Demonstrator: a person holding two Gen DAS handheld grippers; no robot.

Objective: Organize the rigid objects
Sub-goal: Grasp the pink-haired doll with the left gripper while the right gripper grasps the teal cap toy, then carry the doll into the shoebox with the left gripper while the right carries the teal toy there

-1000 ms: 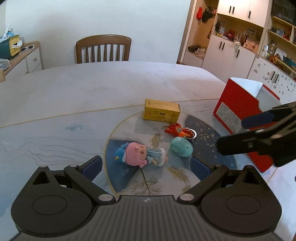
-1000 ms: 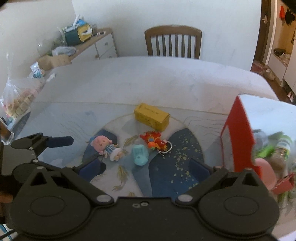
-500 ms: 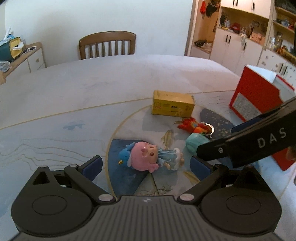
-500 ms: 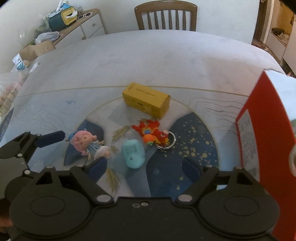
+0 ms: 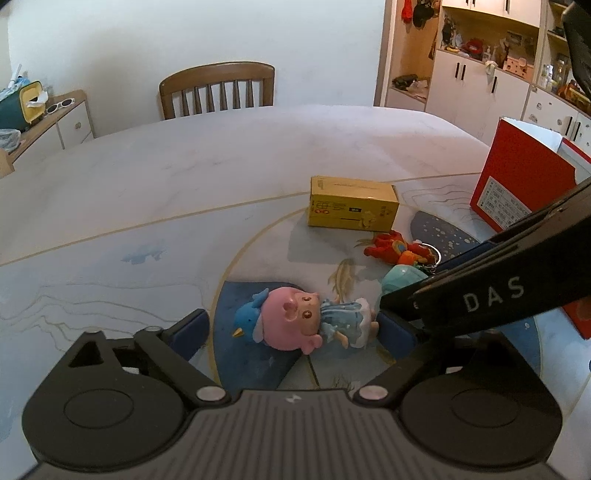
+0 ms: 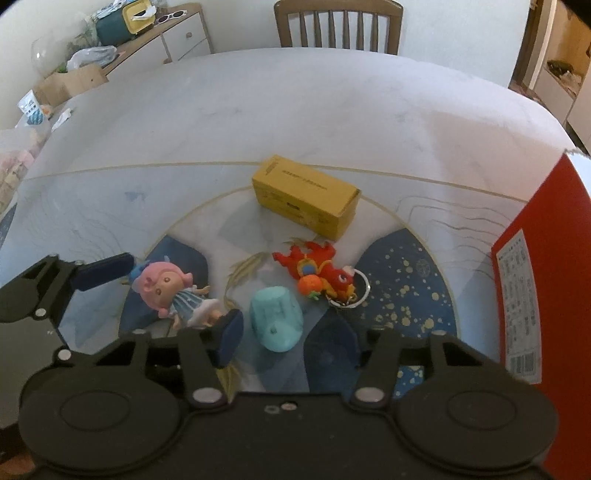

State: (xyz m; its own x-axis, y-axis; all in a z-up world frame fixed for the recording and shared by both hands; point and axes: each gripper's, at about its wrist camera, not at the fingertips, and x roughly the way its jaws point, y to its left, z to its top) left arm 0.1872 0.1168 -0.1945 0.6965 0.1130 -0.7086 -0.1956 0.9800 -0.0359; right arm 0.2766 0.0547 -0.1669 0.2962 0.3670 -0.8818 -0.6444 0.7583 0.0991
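A pink-haired doll (image 5: 295, 321) with a blue bird lies on the table's blue patch. It sits between the fingers of my left gripper (image 5: 293, 332), whose jaws are closing; the pads stand clear of it. A teal rounded toy (image 6: 275, 321) lies between the fingers of my right gripper (image 6: 280, 345). Those jaws are also closing, and a small gap shows on each side. The right gripper's black body (image 5: 480, 299) crosses the left wrist view and half hides the teal toy (image 5: 400, 278). A red dragon toy (image 6: 317, 269) with a keyring and a yellow box (image 6: 306, 199) lie just beyond.
A tall red box (image 6: 535, 295) stands open-topped at the table's right edge. A wooden chair (image 5: 218, 88) is at the far side. A sideboard (image 6: 162, 33) with clutter is far left, white cabinets (image 5: 480, 85) far right. The left gripper's finger (image 6: 107, 271) reaches beside the doll.
Both grippers have come down closer to the toys. The right jaws have narrowed around the teal toy. The right gripper has swung across the left wrist view.
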